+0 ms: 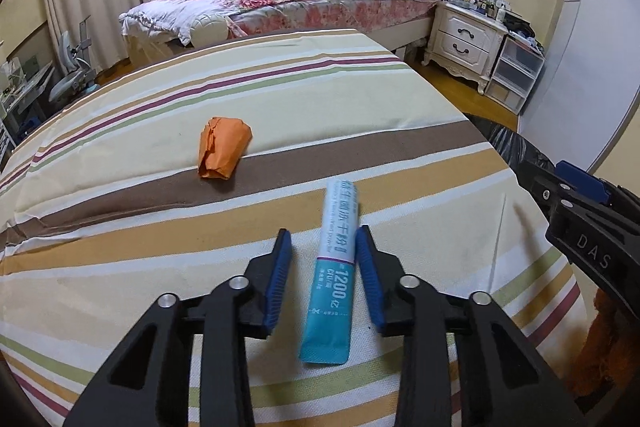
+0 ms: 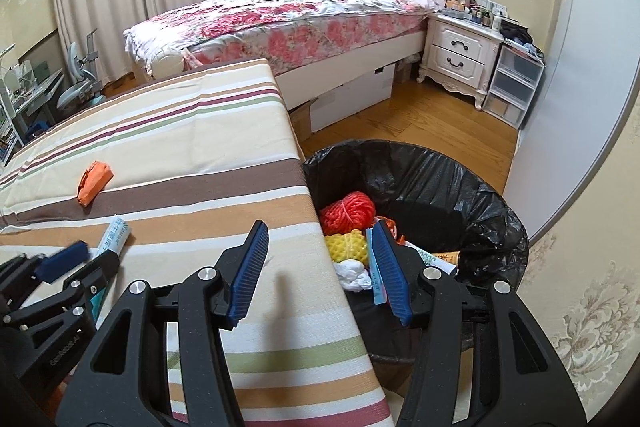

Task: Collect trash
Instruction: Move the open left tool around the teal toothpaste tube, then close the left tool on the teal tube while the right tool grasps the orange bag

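Observation:
A blue-and-white sachet (image 1: 334, 267) lies on the striped tablecloth (image 1: 360, 87), between the pads of my left gripper (image 1: 323, 231). The right pad is against the sachet's edge and the left pad stands clear of it, so the jaws are open. An orange crumpled paper (image 1: 224, 149) lies farther back on the cloth. My right gripper (image 2: 320, 227) is open and empty, straddling the table's right edge and the bin with a black liner (image 2: 440, 179). The bin holds a red rope ball (image 2: 348, 213), a yellow foam piece (image 2: 346, 245) and white tissue (image 2: 352, 273).
Beyond the table stands a bed with a floral quilt (image 2: 288, 15). A white nightstand (image 2: 460, 55) and plastic drawers (image 2: 512, 83) stand at the right wall. Wooden floor (image 2: 400, 119) shows behind the bin. A swivel chair (image 2: 76, 83) stands by the curtains at left.

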The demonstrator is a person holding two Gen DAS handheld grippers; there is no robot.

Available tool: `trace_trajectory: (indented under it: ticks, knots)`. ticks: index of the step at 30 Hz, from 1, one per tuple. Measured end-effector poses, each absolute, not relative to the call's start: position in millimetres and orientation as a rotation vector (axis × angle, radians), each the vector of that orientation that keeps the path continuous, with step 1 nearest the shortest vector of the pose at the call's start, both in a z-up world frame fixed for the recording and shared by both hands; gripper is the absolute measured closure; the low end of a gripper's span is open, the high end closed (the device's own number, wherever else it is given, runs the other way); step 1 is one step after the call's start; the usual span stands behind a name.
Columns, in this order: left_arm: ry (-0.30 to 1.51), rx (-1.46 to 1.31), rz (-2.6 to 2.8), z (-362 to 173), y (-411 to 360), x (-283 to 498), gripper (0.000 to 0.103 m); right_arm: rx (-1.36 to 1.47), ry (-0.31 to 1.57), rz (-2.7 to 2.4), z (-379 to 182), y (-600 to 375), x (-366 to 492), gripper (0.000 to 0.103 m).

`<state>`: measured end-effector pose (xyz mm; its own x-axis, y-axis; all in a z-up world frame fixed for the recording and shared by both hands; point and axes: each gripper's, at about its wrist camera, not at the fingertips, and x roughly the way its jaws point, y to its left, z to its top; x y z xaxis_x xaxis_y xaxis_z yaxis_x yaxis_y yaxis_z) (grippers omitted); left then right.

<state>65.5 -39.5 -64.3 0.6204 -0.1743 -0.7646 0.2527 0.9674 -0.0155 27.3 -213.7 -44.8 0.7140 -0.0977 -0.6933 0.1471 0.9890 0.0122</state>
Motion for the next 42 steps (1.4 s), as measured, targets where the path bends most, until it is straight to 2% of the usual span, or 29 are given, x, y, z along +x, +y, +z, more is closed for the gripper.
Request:
trace_trajectory:
  ticks: [1,11,30,42]
  knots:
    - [0.868,0.1,-0.263,-65,-40,64,0.085,0.066,0.765,-0.132,-45,-212,27,0.05]
    - [0.815,0.053,-0.219,-52,-11,52,0.085,0.035,0.783,-0.047,-45,-180,34,0.05]
    - [0.798,-0.062,0.098,-46,127,64,0.085,-0.009,0.84,0.213,-39,-62,90,0.049]
    - [0.811,-0.102,0.158,-51,162,70,0.085,-0.021,0.894,0.216,-51,-30,120,0.049]
